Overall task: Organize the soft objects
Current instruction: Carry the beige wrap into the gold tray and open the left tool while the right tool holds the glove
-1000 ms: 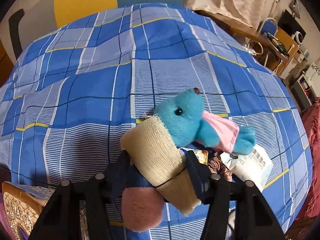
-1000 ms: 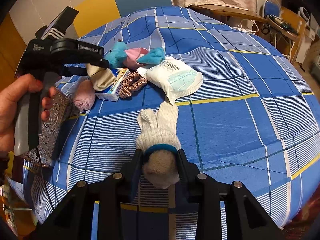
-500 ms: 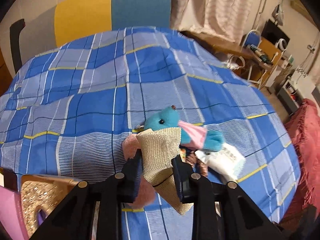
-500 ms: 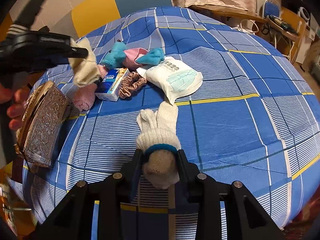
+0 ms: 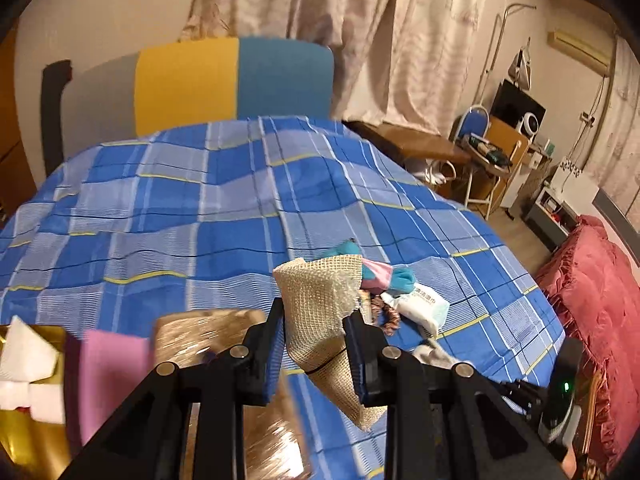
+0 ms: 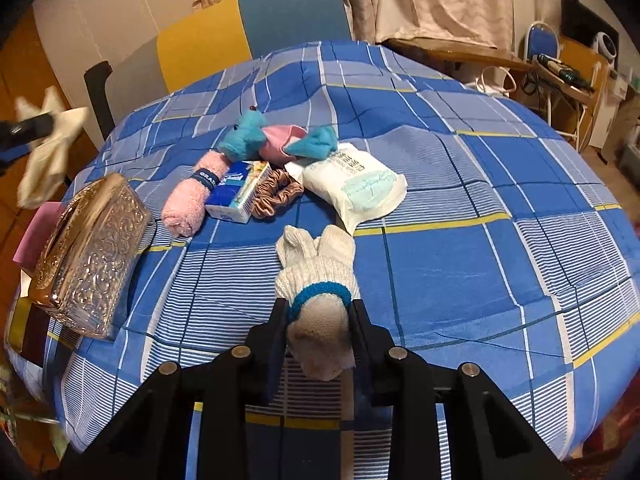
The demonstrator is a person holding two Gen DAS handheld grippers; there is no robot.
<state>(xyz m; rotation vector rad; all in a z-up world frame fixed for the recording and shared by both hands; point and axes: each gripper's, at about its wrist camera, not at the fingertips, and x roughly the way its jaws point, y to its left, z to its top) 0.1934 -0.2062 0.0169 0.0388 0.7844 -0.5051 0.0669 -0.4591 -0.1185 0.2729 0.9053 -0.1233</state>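
— Mesh first: what does your left wrist camera show?
— My left gripper (image 5: pixel 316 340) is clamped on a beige mesh cloth (image 5: pixel 320 308), low in the centre of frame, lifted above the blue checked bench (image 5: pixel 200 216). A gold box (image 5: pixel 208 328) is blurred at lower left.
— And the right wrist camera?
— My right gripper (image 6: pixel 320 332) is clamped on a white glove (image 6: pixel 318 272) lying on the bench, low centre. Above it, left of centre, lie a blue plush toy (image 6: pixel 248 134), pink roll (image 6: pixel 196 196), scrunchie (image 6: pixel 278 192) and white packet (image 6: pixel 356 188).
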